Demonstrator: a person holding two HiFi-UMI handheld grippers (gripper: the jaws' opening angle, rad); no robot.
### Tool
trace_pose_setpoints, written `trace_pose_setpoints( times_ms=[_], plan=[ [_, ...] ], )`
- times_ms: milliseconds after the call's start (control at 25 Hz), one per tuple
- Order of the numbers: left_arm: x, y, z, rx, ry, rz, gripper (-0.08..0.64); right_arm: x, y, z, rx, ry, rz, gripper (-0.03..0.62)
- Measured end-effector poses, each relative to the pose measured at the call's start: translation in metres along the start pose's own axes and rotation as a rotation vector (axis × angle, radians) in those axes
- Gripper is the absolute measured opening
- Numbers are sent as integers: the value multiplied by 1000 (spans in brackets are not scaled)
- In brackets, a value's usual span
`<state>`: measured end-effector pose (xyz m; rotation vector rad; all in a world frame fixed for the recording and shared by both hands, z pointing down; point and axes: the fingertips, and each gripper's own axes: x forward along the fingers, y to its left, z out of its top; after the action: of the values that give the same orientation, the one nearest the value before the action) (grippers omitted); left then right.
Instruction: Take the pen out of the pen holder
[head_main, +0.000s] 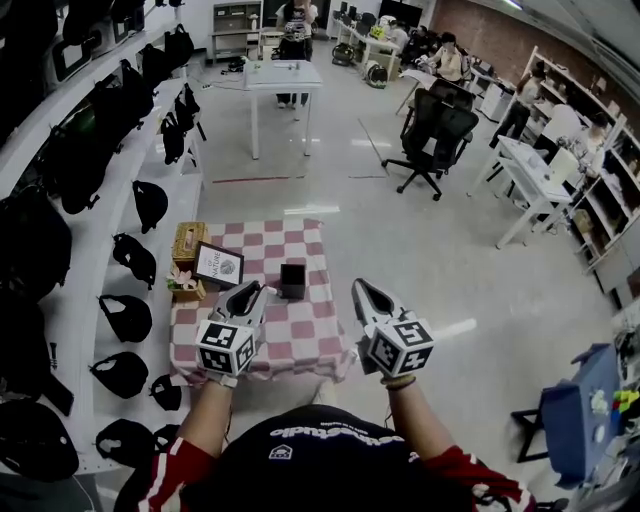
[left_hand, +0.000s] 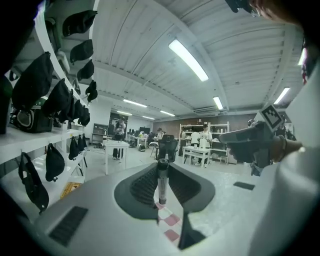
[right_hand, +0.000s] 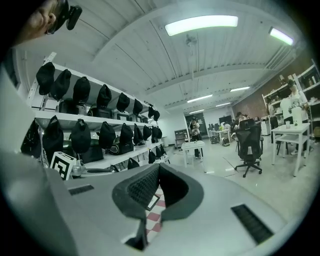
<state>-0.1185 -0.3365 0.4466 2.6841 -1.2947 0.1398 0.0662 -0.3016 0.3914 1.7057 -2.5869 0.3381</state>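
My left gripper (left_hand: 162, 182) is shut on a slim grey pen (left_hand: 162, 181) that stands upright between its jaws, the cap end on top. In the head view this gripper (head_main: 247, 292) hangs over the left part of the pink checkered table (head_main: 300, 340), just left of the black square pen holder (head_main: 292, 280). The pen itself is too small to make out there. My right gripper (head_main: 362, 292) hovers at the table's right edge, right of the holder. Seen in its own view, the right gripper (right_hand: 158, 170) has its jaws together with nothing between them.
A woven tissue box (head_main: 188, 242), a framed card (head_main: 219, 265) and a small flower pot (head_main: 183, 284) stand along the table's left side. White shelves with black bags (head_main: 135, 260) run close on the left. Open floor lies to the right, with an office chair (head_main: 432, 135) farther back.
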Motion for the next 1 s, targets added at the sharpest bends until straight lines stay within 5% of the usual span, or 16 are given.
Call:
trace_pose_setpoints(
  times_ms=[600, 1000],
  plan=[
    [-78, 20, 59, 52, -135, 70, 69, -23, 28, 11, -28, -60, -56, 2],
    [-103, 35, 55, -34, -157, 79, 71, -23, 45, 3, -22, -46, -56, 2]
  ],
)
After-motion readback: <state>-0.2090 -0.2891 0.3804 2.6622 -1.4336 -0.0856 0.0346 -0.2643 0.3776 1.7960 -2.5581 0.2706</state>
